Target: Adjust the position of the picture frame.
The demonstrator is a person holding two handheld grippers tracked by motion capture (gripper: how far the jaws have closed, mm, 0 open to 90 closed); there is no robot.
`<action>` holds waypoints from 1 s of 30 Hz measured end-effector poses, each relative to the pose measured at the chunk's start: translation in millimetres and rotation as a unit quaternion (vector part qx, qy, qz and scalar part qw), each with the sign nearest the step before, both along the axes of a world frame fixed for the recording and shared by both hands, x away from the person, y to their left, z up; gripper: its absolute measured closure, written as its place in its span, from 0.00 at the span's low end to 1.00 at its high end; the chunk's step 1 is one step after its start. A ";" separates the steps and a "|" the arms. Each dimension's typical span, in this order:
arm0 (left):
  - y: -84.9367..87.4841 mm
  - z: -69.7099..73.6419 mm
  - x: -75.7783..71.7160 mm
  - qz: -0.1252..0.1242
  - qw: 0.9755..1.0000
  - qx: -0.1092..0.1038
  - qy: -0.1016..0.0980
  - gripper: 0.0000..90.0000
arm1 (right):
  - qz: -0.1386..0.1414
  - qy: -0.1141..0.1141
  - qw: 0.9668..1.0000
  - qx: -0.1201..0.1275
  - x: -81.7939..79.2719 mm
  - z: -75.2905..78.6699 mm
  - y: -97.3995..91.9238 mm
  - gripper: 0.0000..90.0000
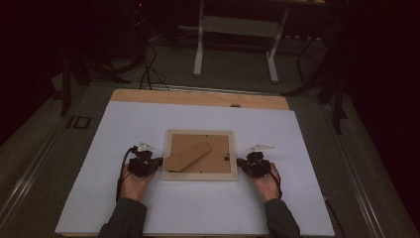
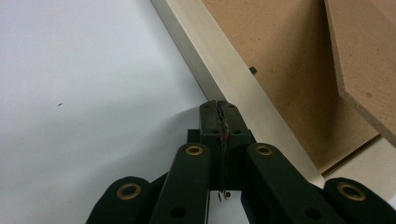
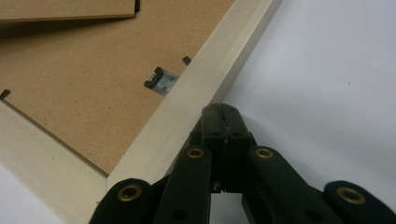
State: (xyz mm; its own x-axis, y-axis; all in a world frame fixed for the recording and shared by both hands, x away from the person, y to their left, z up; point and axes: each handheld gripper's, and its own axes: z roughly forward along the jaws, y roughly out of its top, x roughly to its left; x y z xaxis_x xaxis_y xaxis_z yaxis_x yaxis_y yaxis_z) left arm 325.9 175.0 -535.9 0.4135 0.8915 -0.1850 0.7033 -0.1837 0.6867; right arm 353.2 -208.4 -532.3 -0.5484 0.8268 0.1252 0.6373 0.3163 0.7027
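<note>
Picture frame (image 1: 200, 155) lies face down, flat, about centre of the white table (image 1: 148, 208), w/ brown backing board up. Its cardboard stand leg (image 1: 188, 156) runs diagonally across the back, lower-left to upper-right.

Both forearms come in from the bottom edge, dark sleeves, angled slightly inward. Hands low on the table, one on each side of the frame, roughly level w/ its lower half.

Left claw (image 1: 157, 161): points right toward frame's left rail. Jaws pressed together, nothing between them; in left gripper view the tip (image 2: 218, 108) sits right at the outer edge of the pale rail (image 2: 224, 70), touching or just beside, can't tell which.

Right claw (image 1: 239, 161): points left at the frame's right rail. Jaws also closed on nothing; right gripper view puts the tip (image 3: 219, 114) right against the pale rail (image 3: 187, 107), near a small metal tab (image 3: 161, 79) on the backing board (image 3: 84, 84).

Beyond the table: dark floor, white legs of a stand (image 1: 198, 49), cables (image 1: 148, 69).
</note>
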 end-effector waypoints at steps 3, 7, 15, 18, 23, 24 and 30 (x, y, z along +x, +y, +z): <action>0.3 0.1 -0.1 0.003 1.000 0.001 0.000 1.00 | -0.001 -0.001 1.000 0.001 0.2 -0.3 1.5 1.00; -1.3 0.2 -0.3 0.007 1.000 0.005 -0.003 1.00 | 0.000 0.000 1.000 0.003 0.4 -0.6 1.0 1.00; -1.6 -1.2 2.2 0.017 1.000 -0.007 -0.003 1.00 | -0.002 0.003 1.000 0.007 0.8 -0.7 0.4 1.00; -2.1 -1.2 2.4 0.018 1.000 -0.005 -0.004 1.00 | -0.006 0.002 1.000 0.010 0.1 -1.1 0.0 1.00; -2.5 -1.7 2.9 0.016 1.000 -0.007 -0.005 1.00 | -0.005 0.002 1.000 0.011 0.1 -1.1 -1.4 1.00; -2.1 -1.8 3.0 0.016 1.000 -0.009 -0.005 1.00 | -0.004 0.001 1.000 0.012 0.1 -1.3 -1.8 1.00; -3.8 -1.3 1.7 0.018 1.000 0.002 -0.009 1.00 | -0.002 -0.017 1.000 -0.006 -2.1 -0.9 0.0 0.99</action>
